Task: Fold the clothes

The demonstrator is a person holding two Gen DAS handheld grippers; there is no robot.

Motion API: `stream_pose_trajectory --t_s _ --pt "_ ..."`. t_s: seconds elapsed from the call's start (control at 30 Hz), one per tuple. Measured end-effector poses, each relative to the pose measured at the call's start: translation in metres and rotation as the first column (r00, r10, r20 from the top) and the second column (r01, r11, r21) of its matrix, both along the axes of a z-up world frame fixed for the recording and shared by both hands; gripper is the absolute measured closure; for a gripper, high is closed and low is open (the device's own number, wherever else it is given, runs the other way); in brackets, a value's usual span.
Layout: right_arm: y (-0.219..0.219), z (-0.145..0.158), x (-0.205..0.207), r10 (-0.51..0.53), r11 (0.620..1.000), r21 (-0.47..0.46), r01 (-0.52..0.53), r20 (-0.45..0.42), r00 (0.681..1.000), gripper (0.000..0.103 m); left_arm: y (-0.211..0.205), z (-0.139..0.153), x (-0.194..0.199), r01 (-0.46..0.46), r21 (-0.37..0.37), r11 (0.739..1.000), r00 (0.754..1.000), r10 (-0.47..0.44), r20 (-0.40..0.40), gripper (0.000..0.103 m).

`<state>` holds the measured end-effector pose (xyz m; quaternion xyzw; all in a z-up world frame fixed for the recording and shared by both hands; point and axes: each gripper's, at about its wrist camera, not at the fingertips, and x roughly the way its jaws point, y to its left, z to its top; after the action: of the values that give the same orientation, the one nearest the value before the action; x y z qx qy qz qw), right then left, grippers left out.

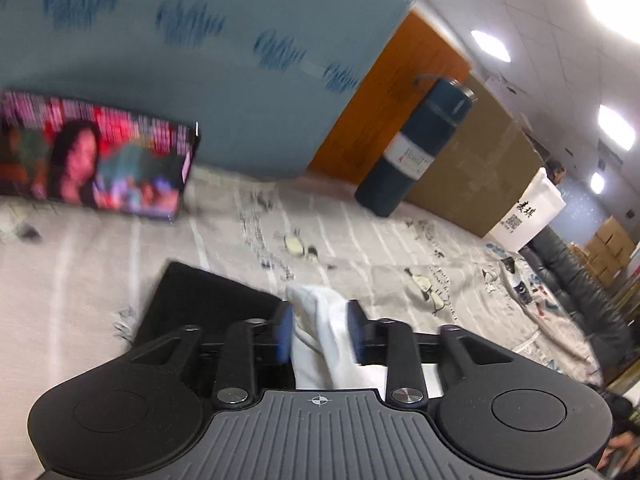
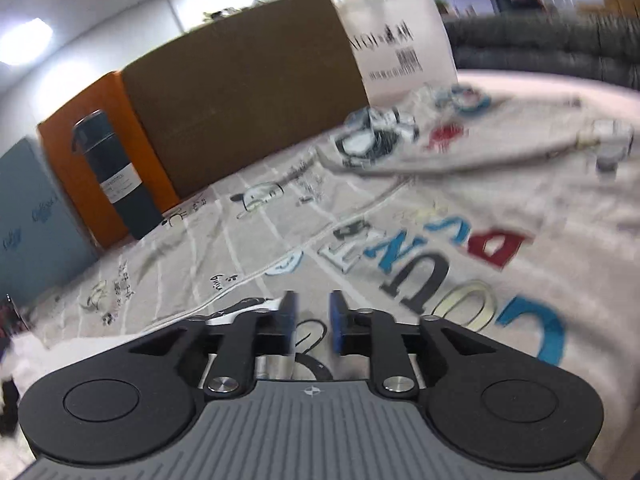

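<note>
White garment bunched between left gripper pads, clamped.
Black flat item just left of those fingers. Right gripper part open, holding nothing; printed sweatshirt lies flat ahead and right of its fingers on patterned sheet. Dark bottle far left.

Surface covered by a pale cartoon-printed sheet, bearing: a lit tablet standing at left, dark blue flask at upper centre, black flat item lying lower centre, white printed garment spreading at right.
</note>
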<state>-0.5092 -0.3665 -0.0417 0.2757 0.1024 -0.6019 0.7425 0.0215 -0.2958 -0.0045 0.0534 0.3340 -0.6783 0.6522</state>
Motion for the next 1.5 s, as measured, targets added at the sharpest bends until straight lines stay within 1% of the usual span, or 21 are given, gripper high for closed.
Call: stream_pose_trajectory --t_s 0.03,0.07,0.13,0.2,0.23,0.33,0.43,0.53,0.63,0.73,0.8,0.83,0.97,1.03,1.07,1.17,1.23,1.3,1.37,1.43,1.5 --pt "0.005 0.003 0.005 0.014 0.999 -0.029 -0.015 -0.035 0.999 0.057 0.01 0.006 -0.008 -0.004 -0.027 1.0 0.998 0.006 0.066 0.033" --pt "0.009 0.006 0.01 0.033 0.998 -0.053 -0.037 -0.066 0.997 0.055 0.019 0.011 -0.018 -0.007 -0.06 0.998 0.991 0.015 0.135 0.034" --pt "0.016 0.011 0.021 0.072 0.993 -0.09 -0.083 -0.115 0.991 0.054 0.035 0.018 -0.044 0.02 -0.11 0.994 0.962 0.011 0.273 0.034" --pt "0.014 0.011 0.03 0.121 0.988 -0.086 -0.131 -0.108 0.987 0.054 0.04 0.018 -0.069 0.083 -0.121 0.989 0.931 -0.034 0.362 0.033" --pt "0.013 0.011 0.035 0.145 0.984 -0.085 -0.154 -0.104 0.984 0.054 0.04 0.014 -0.079 0.113 -0.106 0.988 0.922 -0.064 0.382 0.033" --pt "0.01 0.006 0.047 0.209 0.976 -0.045 -0.215 -0.108 0.972 0.054 0.031 -0.004 -0.098 0.186 0.024 0.982 0.912 -0.182 0.369 0.033" --pt "0.008 -0.001 0.054 0.239 0.971 0.006 -0.241 -0.145 0.96 0.054 0.03 -0.014 -0.109 0.185 0.073 0.98 0.901 -0.199 0.385 0.033" --pt "0.007 -0.009 0.05 0.226 0.974 0.044 -0.221 -0.152 0.962 0.05 0.034 -0.014 -0.113 0.17 0.083 0.982 0.901 -0.189 0.39 0.033" --pt "0.009 -0.014 0.045 0.237 0.971 0.039 -0.234 -0.146 0.96 0.047 0.039 -0.019 -0.12 0.145 0.079 0.986 0.89 -0.165 0.426 0.027" --pt "0.011 -0.016 0.046 0.261 0.965 0.028 -0.26 -0.158 0.952 0.037 0.05 -0.019 -0.126 0.124 0.058 0.991 0.874 -0.137 0.467 0.024" --pt "0.013 -0.014 0.046 0.283 0.959 0.02 -0.283 -0.158 0.946 0.026 0.063 -0.013 -0.13 0.093 0.006 0.996 0.864 -0.084 0.497 0.024" --pt "0.014 -0.011 0.043 0.301 0.953 0.008 -0.303 -0.141 0.943 0.024 0.069 -0.01 -0.132 0.078 -0.022 0.997 0.857 -0.056 0.512 0.024" --pt "0.012 0.0 0.022 0.33 0.942 -0.041 -0.332 -0.045 0.943 0.02 0.109 0.002 -0.162 0.135 -0.176 0.975 0.788 0.002 0.615 0.018" --pt "0.006 0.004 0.012 0.305 0.951 -0.049 -0.305 -0.011 0.952 0.02 0.124 0.005 -0.182 0.19 -0.214 0.958 0.76 -0.005 0.65 0.018" --pt "0.002 0.004 0.006 0.296 0.954 -0.049 -0.295 0.011 0.955 0.02 0.129 0.004 -0.192 0.222 -0.214 0.951 0.75 -0.027 0.661 0.017" --pt "-0.014 0.004 -0.011 0.281 0.96 -0.034 -0.279 0.105 0.954 0.02 0.137 -0.001 -0.225 0.34 -0.18 0.923 0.712 -0.127 0.69 0.016" --pt "-0.026 0.003 -0.021 0.27 0.962 -0.019 -0.271 0.17 0.948 0.02 0.138 -0.006 -0.246 0.42 -0.141 0.897 0.673 -0.203 0.712 0.015" --pt "-0.038 0.0 -0.026 0.268 0.962 -0.001 -0.273 0.202 0.942 0.02 0.138 -0.013 -0.267 0.491 -0.097 0.866 0.622 -0.27 0.735 0.015" --pt "-0.05 -0.004 -0.028 0.27 0.958 0.032 -0.283 0.212 0.939 0.02 0.135 -0.019 -0.286 0.56 -0.054 0.827 0.557 -0.328 0.763 0.015" --pt "-0.059 -0.01 -0.028 0.283 0.95 0.068 -0.304 0.219 0.934 0.023 0.13 -0.023 -0.302 0.606 -0.018 0.795 0.502 -0.365 0.784 0.015" --pt "-0.065 -0.016 -0.025 0.305 0.939 0.092 -0.333 0.232 0.924 0.028 0.124 -0.027 -0.319 0.643 0.012 0.766 0.455 -0.395 0.798 0.015"
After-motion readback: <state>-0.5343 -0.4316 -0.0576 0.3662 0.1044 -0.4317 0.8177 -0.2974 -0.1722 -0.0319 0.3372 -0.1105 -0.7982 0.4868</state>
